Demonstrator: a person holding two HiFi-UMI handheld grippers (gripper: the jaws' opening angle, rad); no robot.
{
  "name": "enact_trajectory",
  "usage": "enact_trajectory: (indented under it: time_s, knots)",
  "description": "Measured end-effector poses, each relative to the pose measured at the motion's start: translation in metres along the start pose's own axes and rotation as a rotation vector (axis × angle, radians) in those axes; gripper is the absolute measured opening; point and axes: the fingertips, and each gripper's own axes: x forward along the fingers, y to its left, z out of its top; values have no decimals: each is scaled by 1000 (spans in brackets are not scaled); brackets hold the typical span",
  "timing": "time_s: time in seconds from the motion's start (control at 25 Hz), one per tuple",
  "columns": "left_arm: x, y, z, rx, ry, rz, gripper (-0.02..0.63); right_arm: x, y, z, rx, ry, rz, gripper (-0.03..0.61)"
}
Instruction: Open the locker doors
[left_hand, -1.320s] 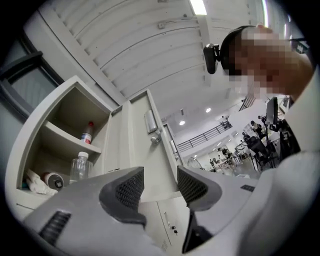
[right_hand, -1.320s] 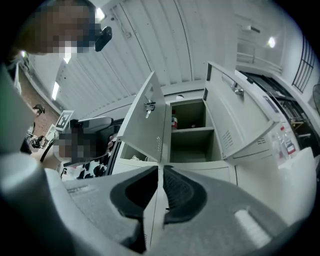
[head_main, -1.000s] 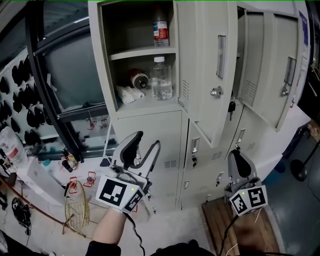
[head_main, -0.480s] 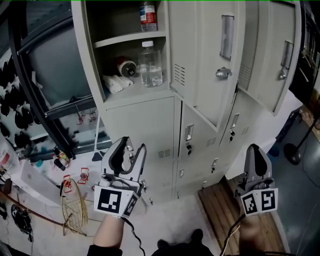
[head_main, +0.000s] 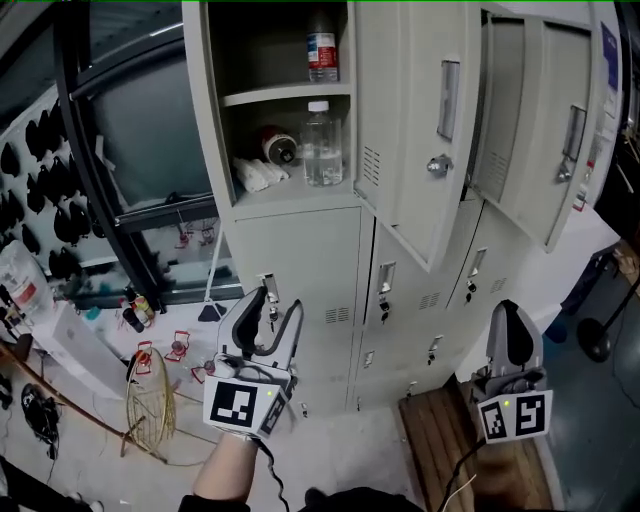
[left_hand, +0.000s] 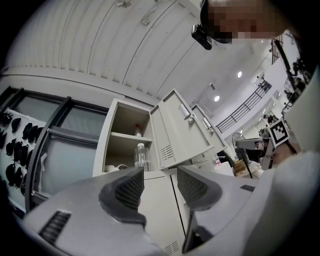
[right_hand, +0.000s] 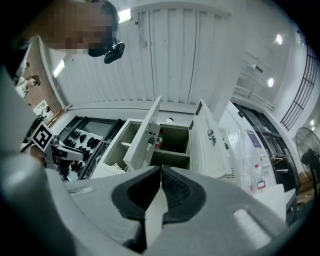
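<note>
The locker bank (head_main: 300, 230) fills the head view. Its two upper doors already hang swung out. The upper-left door (head_main: 410, 120) stands ajar over the middle column, and the upper-right door (head_main: 560, 140) angles away at the bank's far right. The open upper-left compartment shows a clear water bottle (head_main: 316, 145) on its floor and a second bottle (head_main: 321, 48) on the shelf above.

The lower doors of the bank sit flush and closed, so the remaining work appears to be there.

The left gripper (head_main: 275, 310) is held up in front of the lower-left door (head_main: 310, 260), near its latch edge. Its jaws are spread with nothing between them, which looks like readiness to take the latch or the door's edge. The right gripper (head_main: 508, 325) hangs low in front of the bank's lower-right corner, above a wooden platform (head_main: 435, 440). Its jaws are pressed together on nothing. It seems parked there, out of the swing path, while the left side leads.
</note>
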Motion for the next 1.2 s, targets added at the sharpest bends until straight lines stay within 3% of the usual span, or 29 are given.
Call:
enact_trajectory:
  time_s: [0.28, 0.44, 0.88, 1.2]
  knots:
    - [-5, -22, 11, 19, 21, 52, 206, 1, -15, 5, 12, -27, 59, 0]
    - [-5, -34, 22, 42, -10, 47, 206, 4, -21, 5, 26, -40, 70, 0]
    - [2, -46, 24, 102, -1, 27, 206, 7, -27, 3, 25, -59, 69, 2]
    - [9, -46, 26, 100, -9, 33, 206, 9, -30, 4, 35, -73, 71, 2]
